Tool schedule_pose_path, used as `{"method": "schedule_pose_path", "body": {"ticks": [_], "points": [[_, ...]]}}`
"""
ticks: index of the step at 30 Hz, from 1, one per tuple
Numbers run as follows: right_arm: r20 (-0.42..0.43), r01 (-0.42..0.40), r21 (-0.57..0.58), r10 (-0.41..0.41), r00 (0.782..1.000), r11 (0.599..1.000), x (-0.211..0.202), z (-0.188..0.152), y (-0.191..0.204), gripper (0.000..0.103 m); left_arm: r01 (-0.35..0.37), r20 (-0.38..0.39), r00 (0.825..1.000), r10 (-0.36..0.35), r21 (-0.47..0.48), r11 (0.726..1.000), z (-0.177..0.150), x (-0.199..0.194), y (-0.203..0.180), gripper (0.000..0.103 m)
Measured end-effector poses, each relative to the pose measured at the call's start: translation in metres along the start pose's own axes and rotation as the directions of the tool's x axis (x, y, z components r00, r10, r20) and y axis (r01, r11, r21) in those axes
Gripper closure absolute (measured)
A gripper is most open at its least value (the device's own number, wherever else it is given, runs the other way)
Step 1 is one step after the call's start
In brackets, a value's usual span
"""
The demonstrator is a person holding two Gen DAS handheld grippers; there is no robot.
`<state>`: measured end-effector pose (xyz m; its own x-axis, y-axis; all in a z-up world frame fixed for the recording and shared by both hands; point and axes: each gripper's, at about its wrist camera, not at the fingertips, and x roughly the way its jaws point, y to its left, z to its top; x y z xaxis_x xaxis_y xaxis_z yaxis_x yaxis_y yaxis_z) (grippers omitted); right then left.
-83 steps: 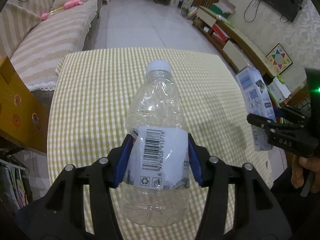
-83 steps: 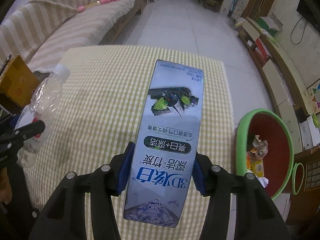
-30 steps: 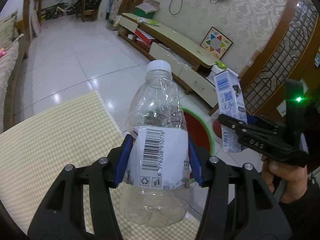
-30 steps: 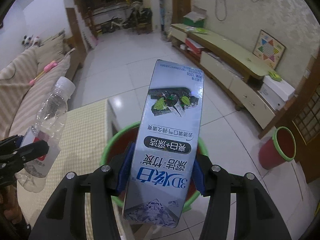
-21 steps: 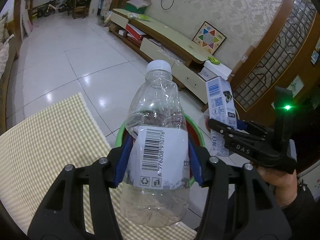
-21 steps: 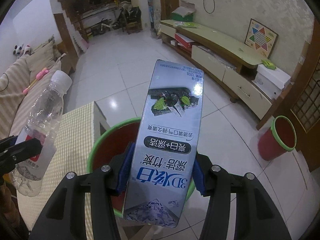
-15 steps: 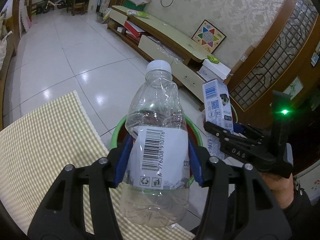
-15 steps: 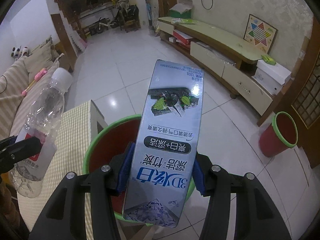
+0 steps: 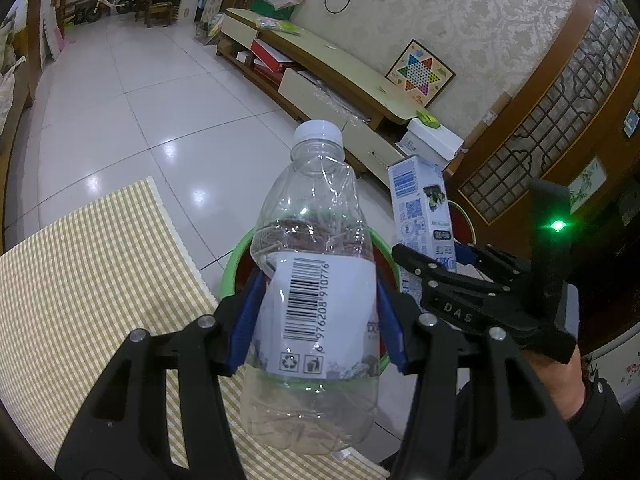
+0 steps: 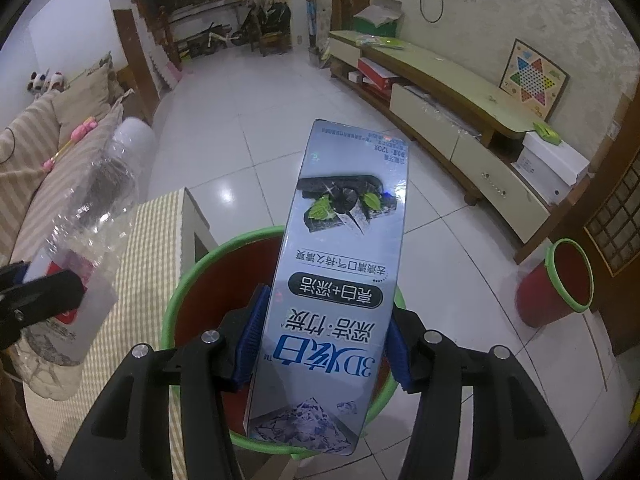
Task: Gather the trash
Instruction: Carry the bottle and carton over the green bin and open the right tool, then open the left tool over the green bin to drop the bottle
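A clear empty plastic bottle [image 9: 316, 240] with a white barcode label stands upright in my left gripper [image 9: 316, 320], whose blue pads press on its label. It hangs over the table's edge and the near rim of a red bin with a green rim [image 9: 232, 264]. My right gripper [image 10: 324, 336] holds a silver-blue toothpaste box [image 10: 344, 260] directly above the same bin [image 10: 188, 280]. Its jaws are opening, and the pads still touch the box's sides. From the left wrist, the right gripper [image 9: 440, 276] and the box [image 9: 424, 216] show just right of the bottle.
The yellow checked tablecloth [image 9: 100, 280] ends beside the bin. A smaller red bin [image 10: 560, 284] stands on the tiled floor at the right, near a long low TV cabinet [image 10: 460, 92]. A striped sofa [image 10: 48, 168] lies at the left.
Both grippers have swung from over the table towards the floor bin. The bin has come nearer beneath the box and the bottle. Both things stay between the pads.
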<state>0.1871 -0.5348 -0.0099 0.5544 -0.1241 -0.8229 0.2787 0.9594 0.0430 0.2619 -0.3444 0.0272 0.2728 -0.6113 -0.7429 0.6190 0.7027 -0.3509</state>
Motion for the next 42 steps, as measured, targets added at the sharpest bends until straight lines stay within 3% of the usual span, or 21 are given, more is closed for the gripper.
{"method": "schedule_pose_path", "body": {"ticks": [2, 7, 14, 26, 42], "points": [[-0.007, 0.004, -0.011, -0.004, 1.000, 1.000, 0.002, 0.000, 0.001, 0.049, -0.001, 0.001, 1.000, 0.001, -0.004, 1.000, 0.000, -0.001, 0.001, 0.052], [0.010, 0.018, -0.024, -0.018, 1.000, 1.000, 0.001, -0.001, 0.004, 0.027, -0.005, 0.002, 1.000, 0.005, -0.012, 1.000, -0.002, 0.000, 0.001, 0.052], [0.044, 0.024, 0.035, -0.025, 0.999, 0.999, -0.006, 0.001, -0.008, 0.011, -0.007, 0.003, 1.000, 0.007, -0.017, 1.000, -0.002, -0.001, -0.001, 0.052], [0.108, 0.002, 0.263, -0.032, 0.994, 0.965, -0.028, 0.001, -0.050, 0.010, 0.009, -0.034, 0.999, -0.008, 0.009, 1.000, 0.001, 0.022, -0.014, 0.052], [0.158, -0.015, 0.329, -0.039, 0.987, 0.944, -0.048, 0.004, -0.063, 0.009, -0.005, -0.107, 0.994, 0.010, 0.046, 0.999, -0.002, 0.068, -0.029, 0.052]]}}
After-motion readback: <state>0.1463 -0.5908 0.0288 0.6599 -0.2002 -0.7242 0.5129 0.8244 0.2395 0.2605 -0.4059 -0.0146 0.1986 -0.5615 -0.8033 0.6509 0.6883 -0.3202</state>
